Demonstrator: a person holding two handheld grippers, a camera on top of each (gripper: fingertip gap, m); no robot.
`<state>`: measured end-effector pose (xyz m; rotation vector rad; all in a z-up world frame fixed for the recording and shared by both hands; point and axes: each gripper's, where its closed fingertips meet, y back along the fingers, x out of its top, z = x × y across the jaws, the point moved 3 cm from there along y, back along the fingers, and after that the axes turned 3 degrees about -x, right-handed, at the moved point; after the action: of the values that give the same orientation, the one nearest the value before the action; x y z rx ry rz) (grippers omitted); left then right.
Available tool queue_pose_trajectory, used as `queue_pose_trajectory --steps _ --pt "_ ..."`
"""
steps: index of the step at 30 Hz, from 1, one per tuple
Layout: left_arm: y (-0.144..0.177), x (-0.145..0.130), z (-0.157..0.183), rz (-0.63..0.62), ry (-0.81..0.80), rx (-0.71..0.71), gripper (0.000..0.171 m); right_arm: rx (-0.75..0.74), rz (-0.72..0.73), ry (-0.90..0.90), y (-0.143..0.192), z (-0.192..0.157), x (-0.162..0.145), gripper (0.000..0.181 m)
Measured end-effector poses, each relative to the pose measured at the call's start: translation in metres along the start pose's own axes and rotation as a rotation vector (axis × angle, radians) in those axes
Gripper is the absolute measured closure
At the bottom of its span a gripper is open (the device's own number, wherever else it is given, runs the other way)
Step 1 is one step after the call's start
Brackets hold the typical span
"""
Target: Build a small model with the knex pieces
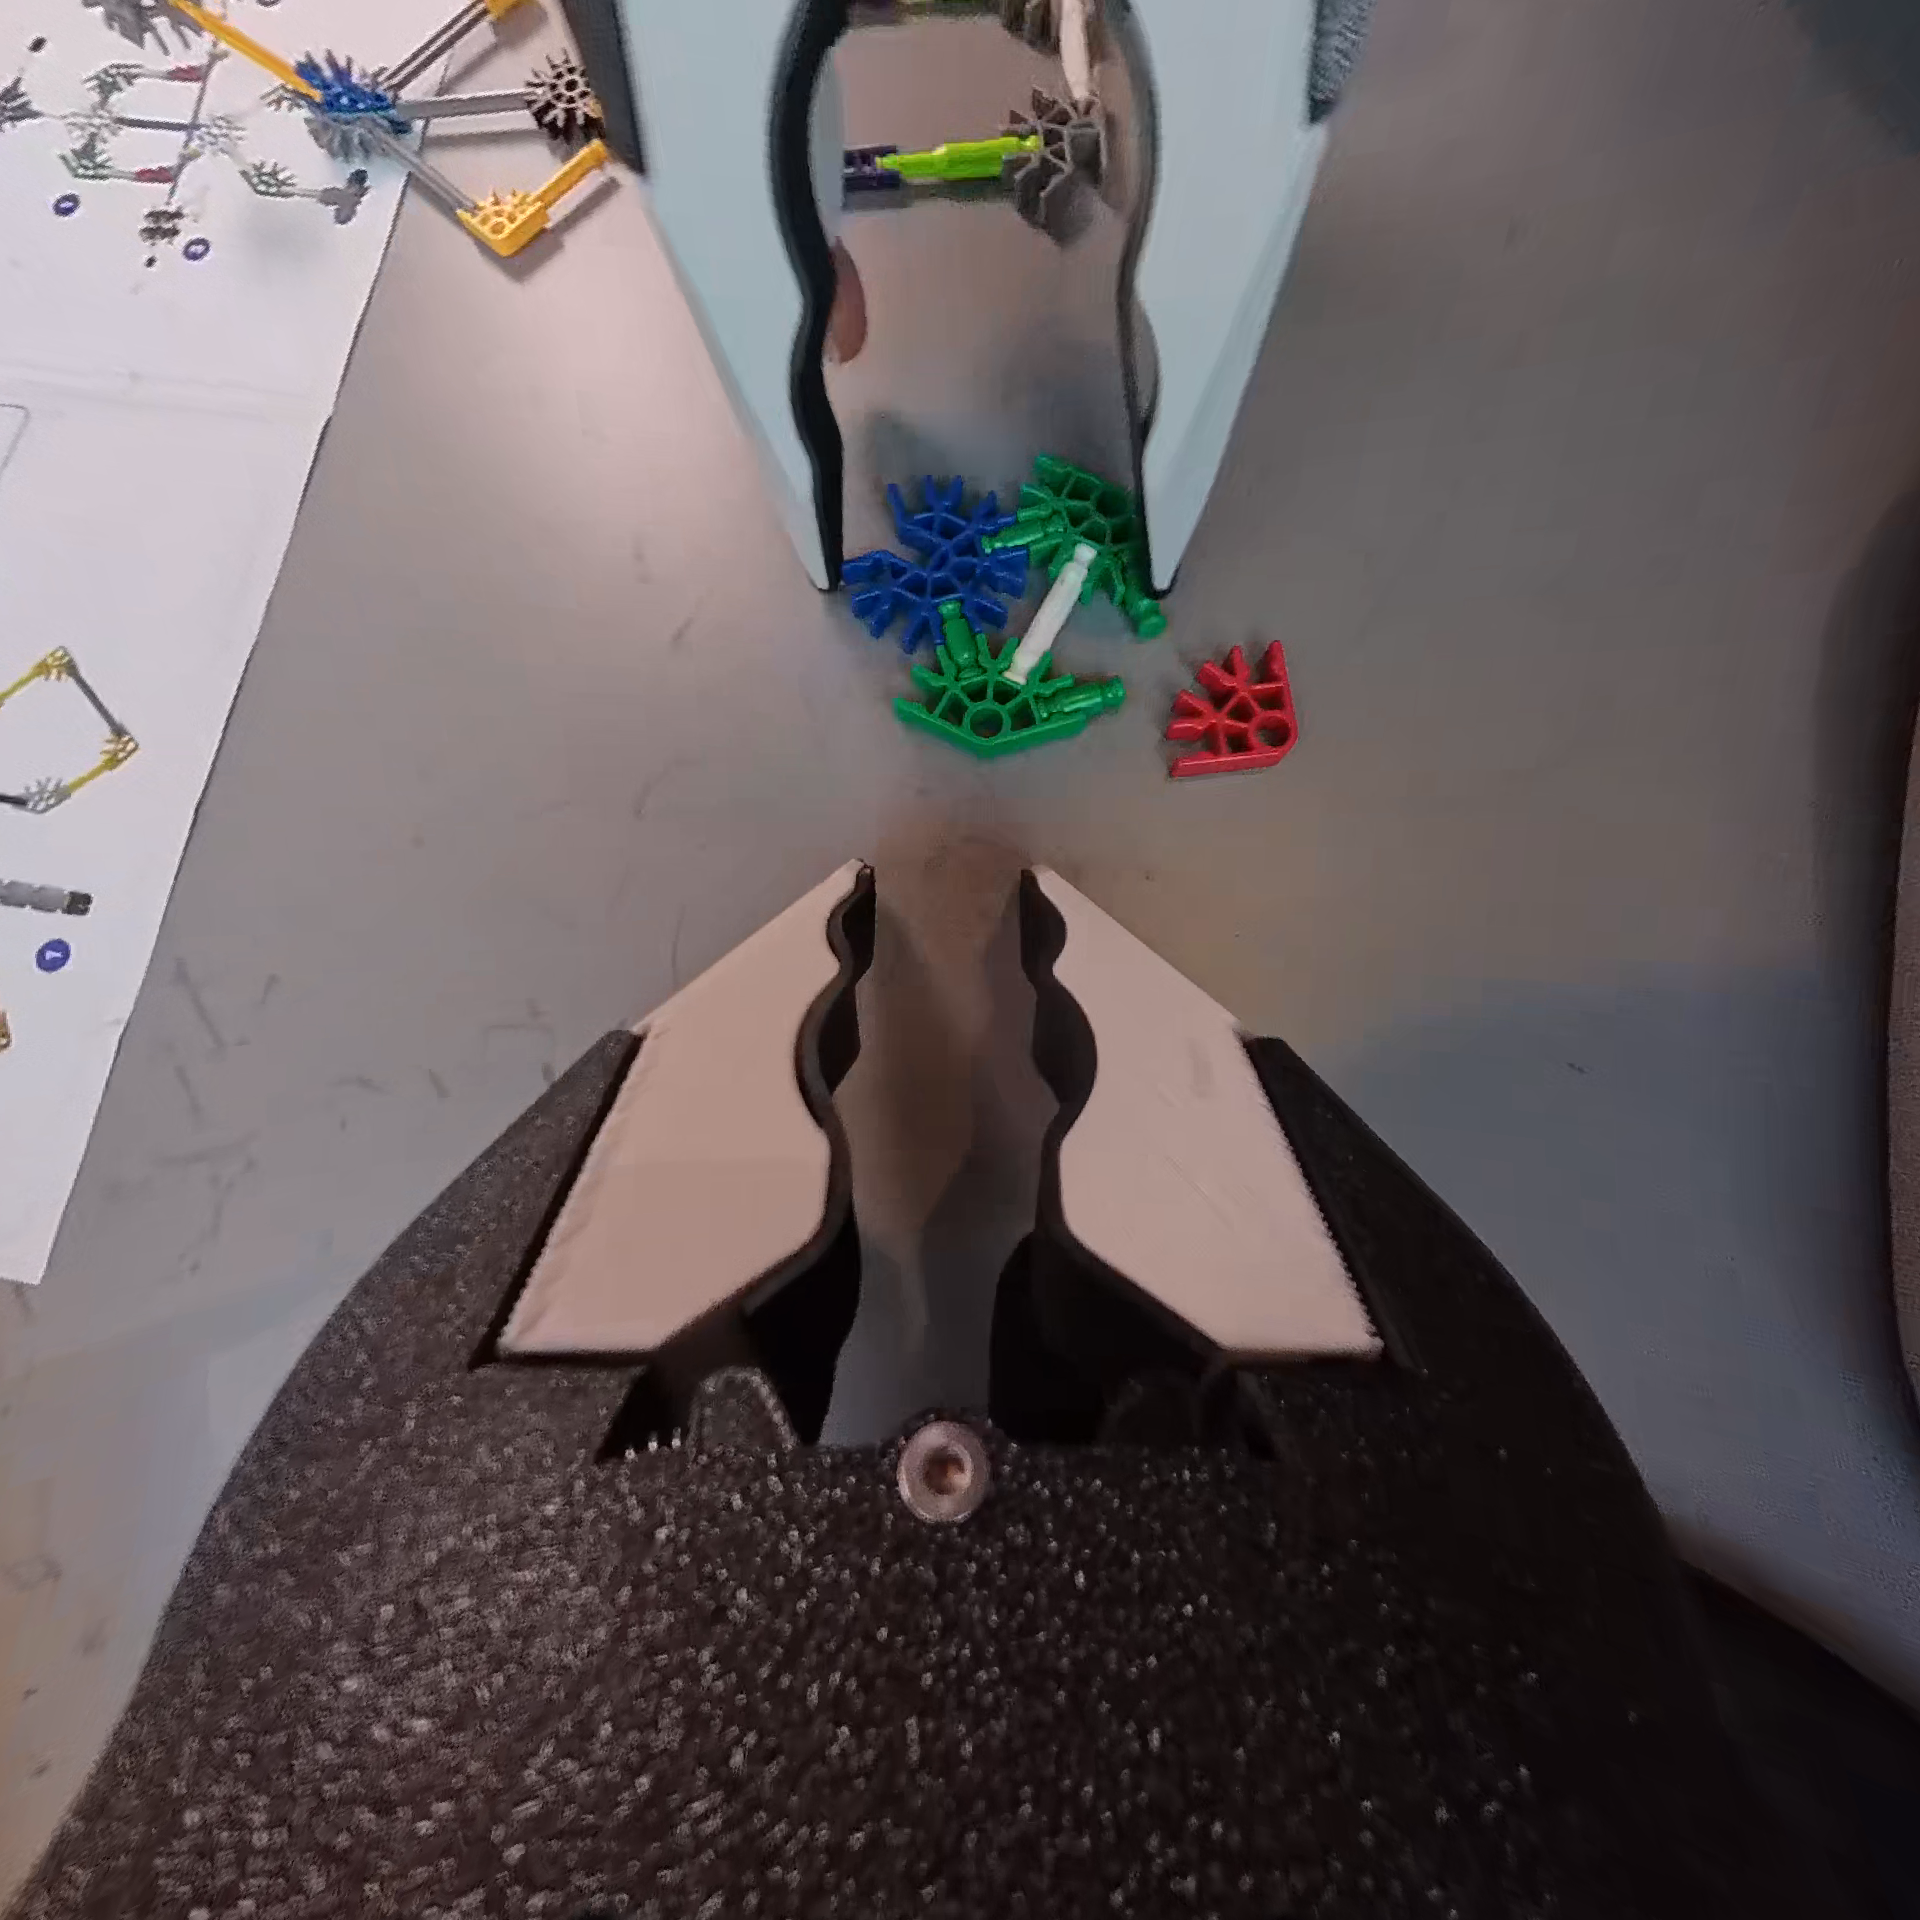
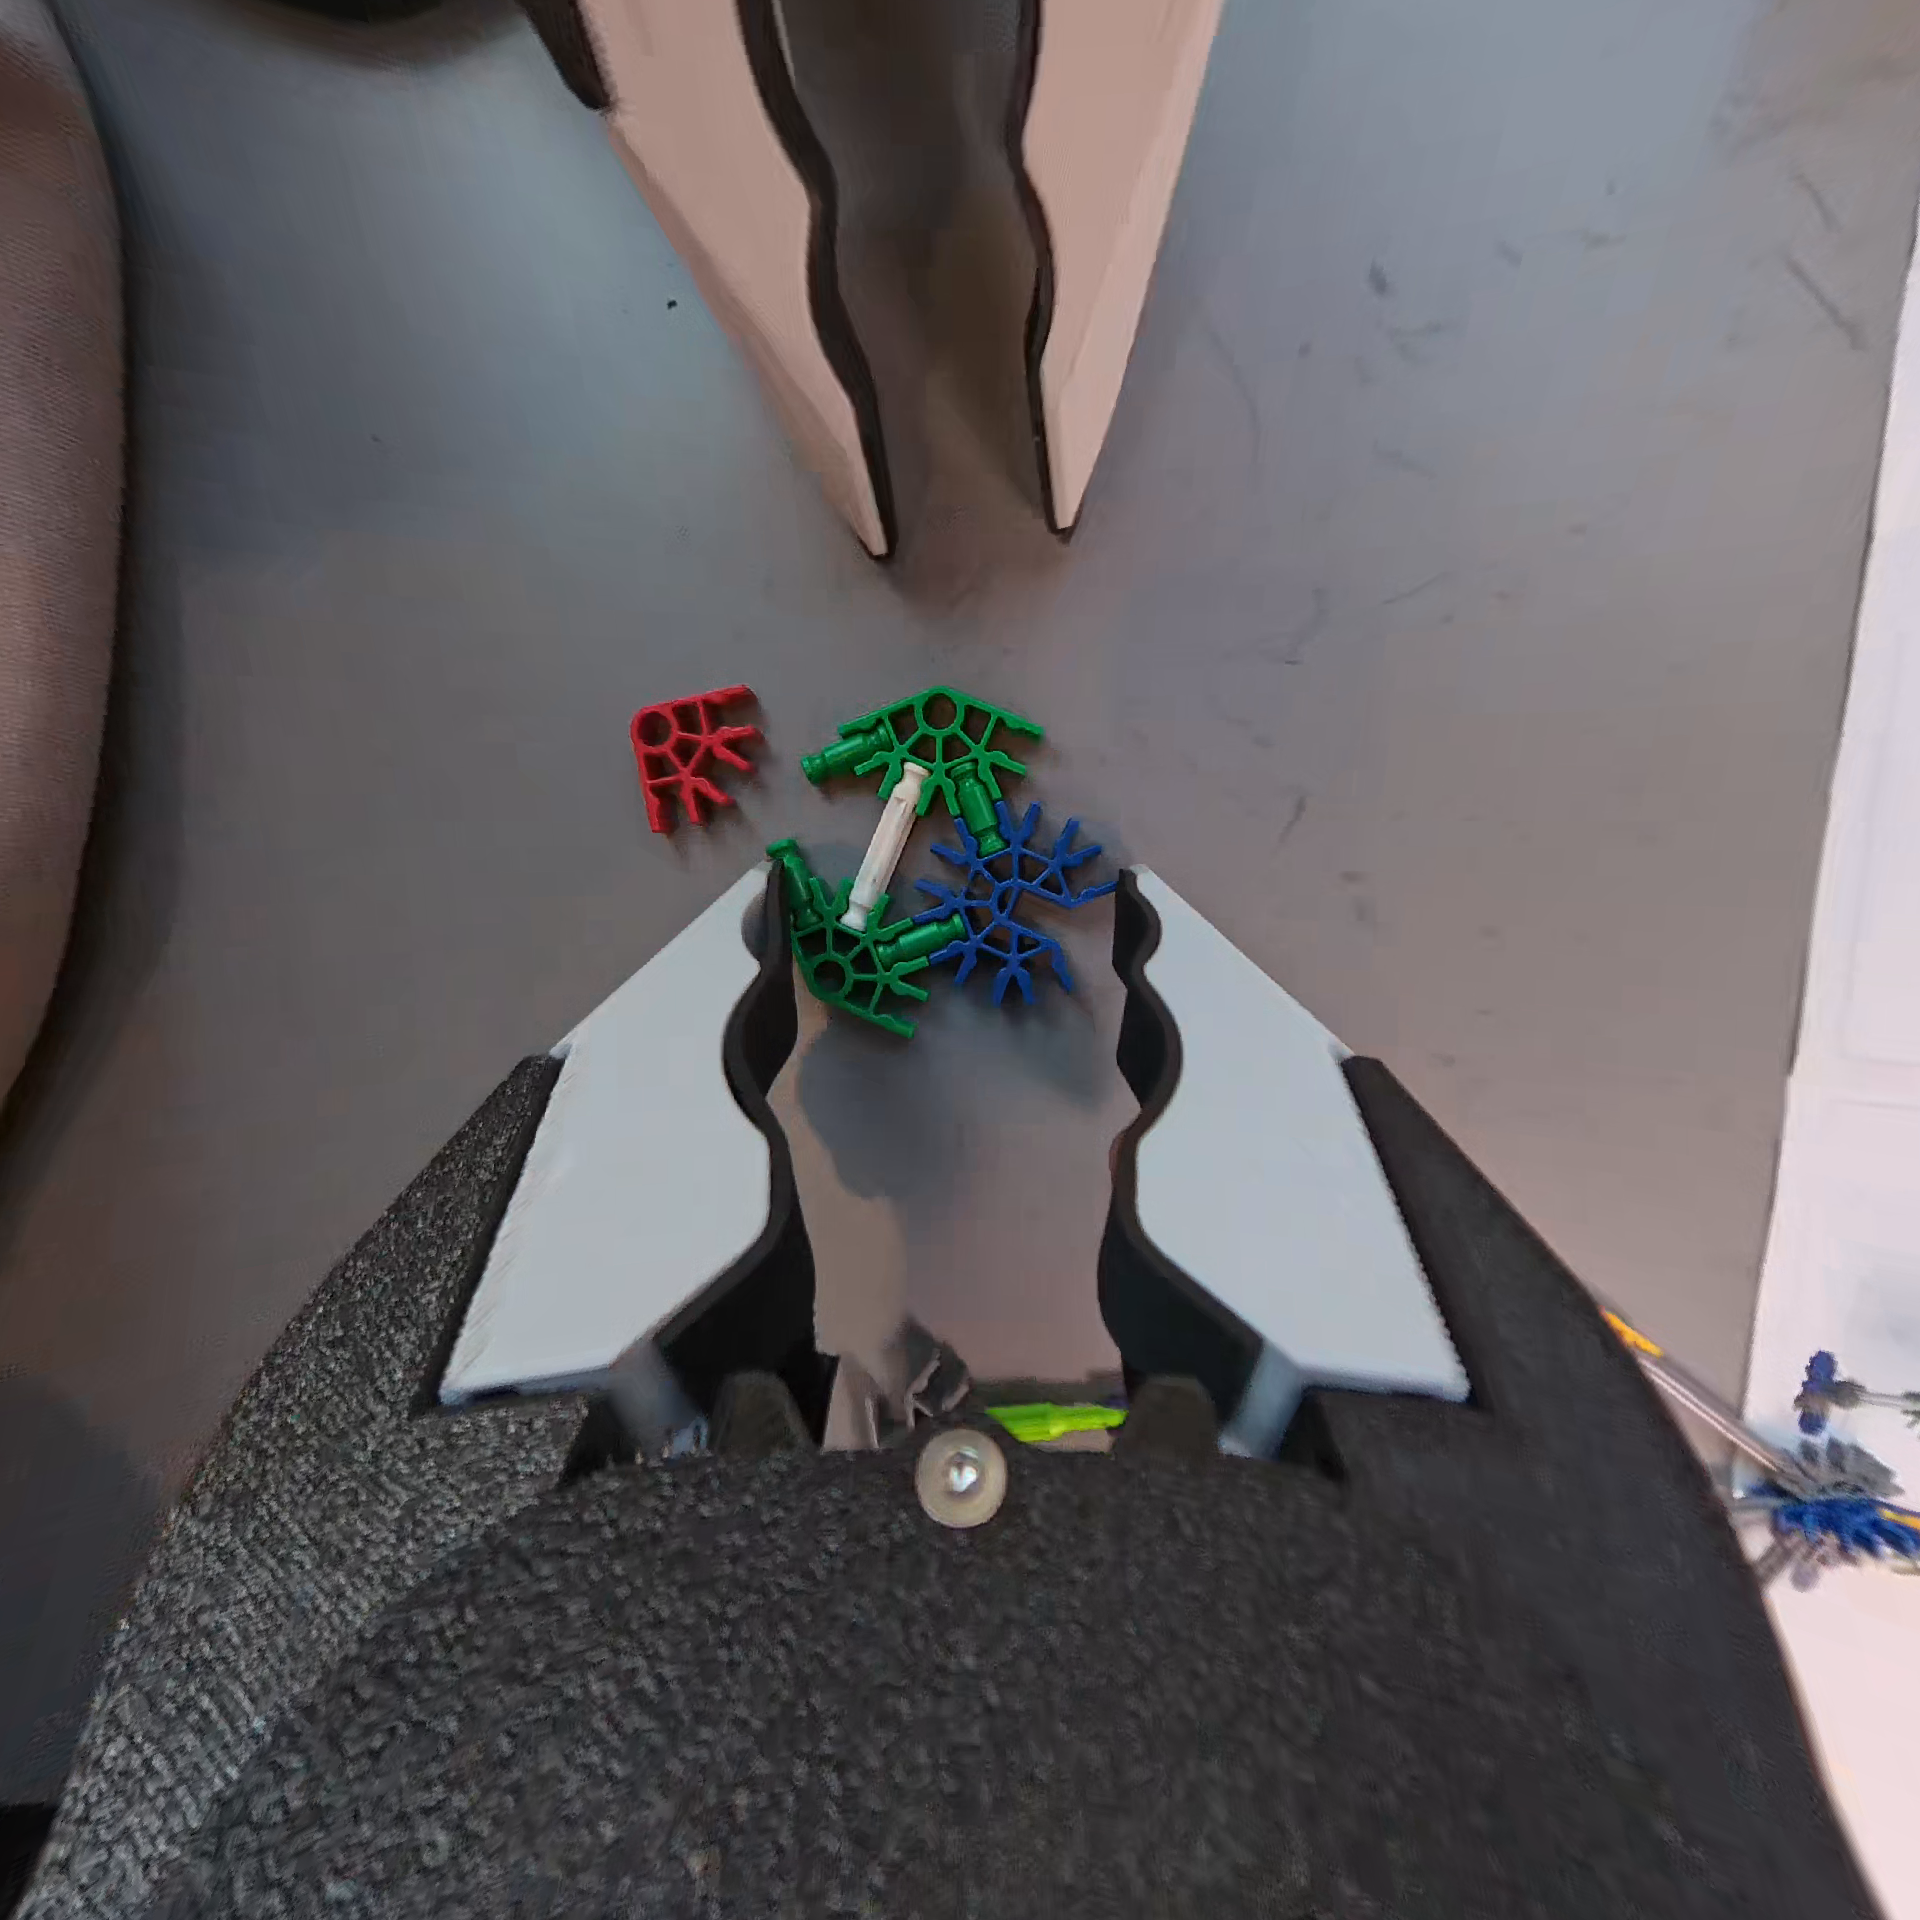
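While both jaws gape empty, plastic connectors (image 2: 935,852) litter the scuffed grey table (image 2: 1455,520).

Illumination is even and moderately bright in both views, apparently from overhead. The grey surface (image 1: 468,644) carries a soft sheen with no hard glare. Shadows are diffuse: a dim patch lies on the surface between the left gripper (image 1: 945,873) and the plastic pieces (image 1: 997,613), which render sharp. Wide-angle distortion bends both frames at the edges. Smeared, warped patches appear between the fingers (image 2: 644,1122) of the right gripper (image 2: 945,883). The white paper sheet (image 2: 1860,935) at the right wrist view's edge is washed out and blurred.
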<state>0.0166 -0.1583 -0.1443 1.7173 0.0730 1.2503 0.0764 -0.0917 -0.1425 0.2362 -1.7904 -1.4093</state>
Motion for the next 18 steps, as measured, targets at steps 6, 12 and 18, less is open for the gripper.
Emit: queue_pose_trajectory --steps 6,12,18 --pt "-0.002 0.007 0.028 -0.006 -0.109 -0.064 0.144 0.023 0.031 -0.013 0.001 0.004 0.000 0.128" --pt "-0.012 0.011 0.050 -0.003 -0.172 -0.144 0.146 -0.074 0.072 -0.097 0.016 -0.002 -0.011 0.115" --pt "-0.018 0.016 0.055 -0.021 -0.193 -0.140 0.151 -0.172 0.089 -0.127 0.009 -0.013 -0.014 0.106"
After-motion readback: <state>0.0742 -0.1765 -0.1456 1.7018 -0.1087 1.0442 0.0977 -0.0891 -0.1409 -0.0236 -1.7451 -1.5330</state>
